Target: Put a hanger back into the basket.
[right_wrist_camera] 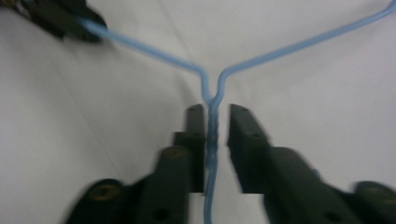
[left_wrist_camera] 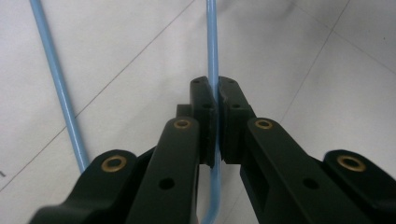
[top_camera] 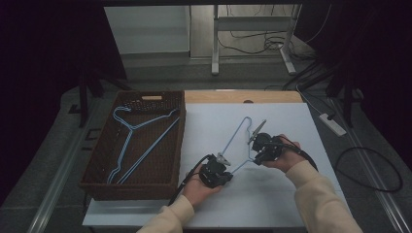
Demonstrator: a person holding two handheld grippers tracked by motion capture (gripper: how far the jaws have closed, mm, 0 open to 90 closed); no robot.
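Note:
A light blue wire hanger [top_camera: 238,133] lies on the white table top [top_camera: 272,194]. My left gripper [top_camera: 223,160] is shut on one of its arms; in the left gripper view the pads [left_wrist_camera: 205,112] press the thin wire [left_wrist_camera: 212,42] between them. My right gripper [top_camera: 255,154] sits at the hanger's twisted neck. In the right gripper view the neck [right_wrist_camera: 212,135] runs between the jaws, which stand slightly apart with a gap on the right side of the wire. The left gripper [right_wrist_camera: 65,21] shows at the top left of that view, holding the hanger's arm [right_wrist_camera: 140,46].
A dark woven basket [top_camera: 177,145] stands at the left of the table and holds more blue wire hangers [top_camera: 131,141]. A white power strip [top_camera: 333,124] and cables lie on the floor to the right. Table legs stand at the back.

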